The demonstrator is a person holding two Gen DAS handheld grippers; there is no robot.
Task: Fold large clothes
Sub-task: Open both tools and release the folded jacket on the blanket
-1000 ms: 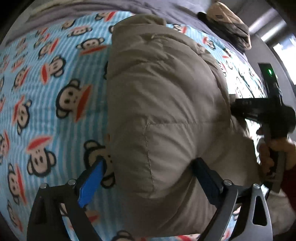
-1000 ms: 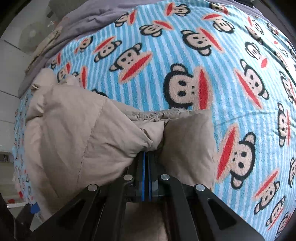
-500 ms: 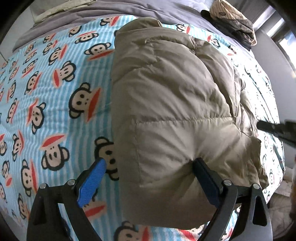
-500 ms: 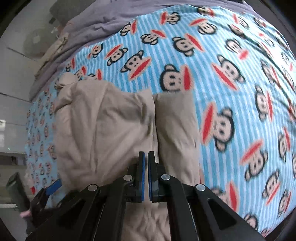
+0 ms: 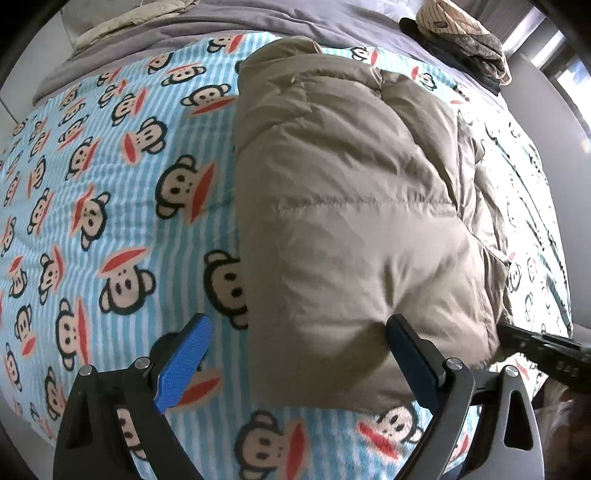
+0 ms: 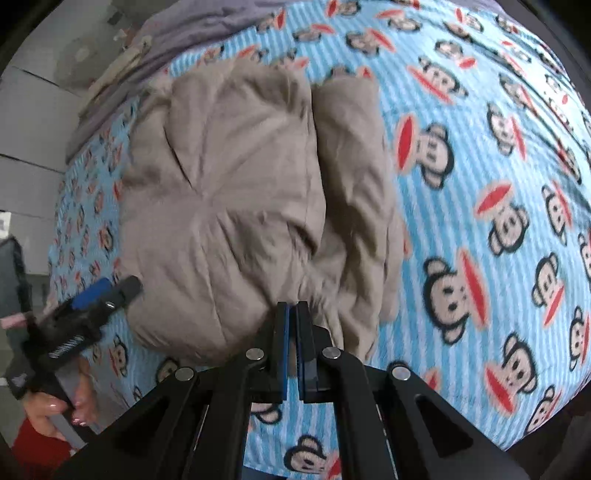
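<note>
— How do the fingers stand on each side?

— The left gripper [image 5: 297, 363] has its fingers [image 5: 183, 363] spread wide. One blue pad sits over the monkey-print blanket [image 5: 110, 206]; the other, darker pad presses against the near end of the tan puffer jacket [image 5: 347, 206]. The near left corner of the jacket bulges between them, but nothing is pinched.

— And the right?

— The right gripper [image 6: 293, 347] has its fingers [image 6: 282, 350] drawn together, with only a thin slit between the blue pads. The tips are just at the jacket's near edge [image 6: 236, 206]; whether any fabric is caught there I cannot tell.

— Where does the jacket lie?

— On the bed, atop the blue-striped blanket, folded into a thick, puffy bundle running lengthwise away from both cameras. In the right wrist view a deep crease splits it into a broad left part and a narrower right part.

— Anything else around it?

— A grey sheet [image 5: 258, 18] beyond the blanket's far edge, and a heap of dark and striped clothes [image 5: 461, 40] at the far right corner of the bed. In the right wrist view the left hand [image 6: 61, 406] grips its tool's handle at the lower left.
</note>
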